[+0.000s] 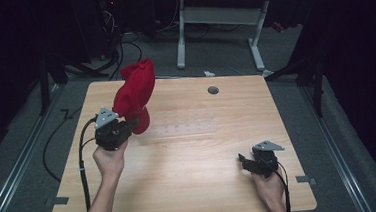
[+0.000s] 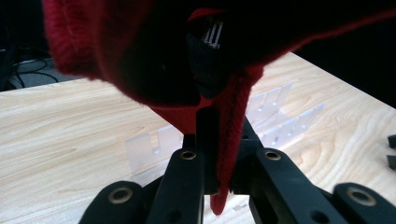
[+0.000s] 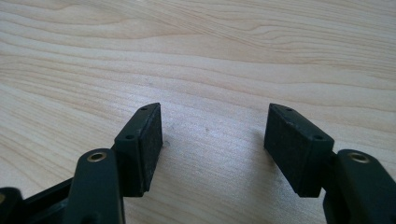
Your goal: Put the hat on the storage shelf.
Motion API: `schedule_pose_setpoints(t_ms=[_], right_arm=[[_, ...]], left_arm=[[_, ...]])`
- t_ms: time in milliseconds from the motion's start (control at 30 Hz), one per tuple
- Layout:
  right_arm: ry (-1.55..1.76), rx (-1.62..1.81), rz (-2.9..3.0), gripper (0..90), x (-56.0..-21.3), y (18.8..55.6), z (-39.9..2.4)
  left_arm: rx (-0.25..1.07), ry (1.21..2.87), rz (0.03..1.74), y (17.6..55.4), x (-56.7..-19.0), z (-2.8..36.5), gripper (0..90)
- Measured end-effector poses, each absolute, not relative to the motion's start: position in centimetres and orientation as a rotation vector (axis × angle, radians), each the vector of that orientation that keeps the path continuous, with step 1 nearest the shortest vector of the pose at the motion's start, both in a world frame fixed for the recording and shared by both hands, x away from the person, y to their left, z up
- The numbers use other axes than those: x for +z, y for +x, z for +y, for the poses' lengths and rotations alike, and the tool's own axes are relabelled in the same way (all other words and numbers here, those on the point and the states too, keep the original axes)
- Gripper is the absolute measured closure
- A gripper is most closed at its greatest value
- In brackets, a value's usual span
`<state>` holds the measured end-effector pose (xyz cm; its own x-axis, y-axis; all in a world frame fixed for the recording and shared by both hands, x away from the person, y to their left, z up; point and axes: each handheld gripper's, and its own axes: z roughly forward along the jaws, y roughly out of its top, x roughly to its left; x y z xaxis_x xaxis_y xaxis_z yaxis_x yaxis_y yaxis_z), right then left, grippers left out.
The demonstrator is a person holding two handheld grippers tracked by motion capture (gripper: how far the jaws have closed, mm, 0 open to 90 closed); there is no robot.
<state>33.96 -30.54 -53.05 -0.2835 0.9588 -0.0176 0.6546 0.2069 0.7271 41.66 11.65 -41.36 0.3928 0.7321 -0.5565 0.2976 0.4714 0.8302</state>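
Observation:
A red knitted hat [image 1: 135,95] hangs in the air over the left part of the wooden table [image 1: 191,176], held up by my left gripper [image 1: 133,124], which is shut on its lower edge. In the left gripper view the red hat [image 2: 140,51] covers the top, and its rim [image 2: 229,140] is pinched between the two black jaws of the left gripper [image 2: 215,154]. My right gripper [image 1: 243,162] rests low near the table's front right. Its jaws stand wide apart over bare wood in the right gripper view, right gripper [image 3: 215,140], with nothing between the pads.
A clear plastic rack [image 1: 182,126] lies flat at the table's middle; the same clear rack [image 2: 275,116] lies beyond the hat. A round grey grommet [image 1: 213,90] sits near the far edge. Cables [image 1: 82,158] trail off the left side. A white desk frame [image 1: 220,28] stands behind.

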Motion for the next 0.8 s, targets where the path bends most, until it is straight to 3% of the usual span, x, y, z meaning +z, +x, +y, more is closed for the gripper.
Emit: schedule_pose_setpoints(t_ms=[800], right_arm=[[1.486, 0.857, 2.023, 37.2, -53.1, 33.9, -30.5]], left_arm=[[0.439, 1.118, 1.216, 43.5, -44.0, 11.7, 85.4]])
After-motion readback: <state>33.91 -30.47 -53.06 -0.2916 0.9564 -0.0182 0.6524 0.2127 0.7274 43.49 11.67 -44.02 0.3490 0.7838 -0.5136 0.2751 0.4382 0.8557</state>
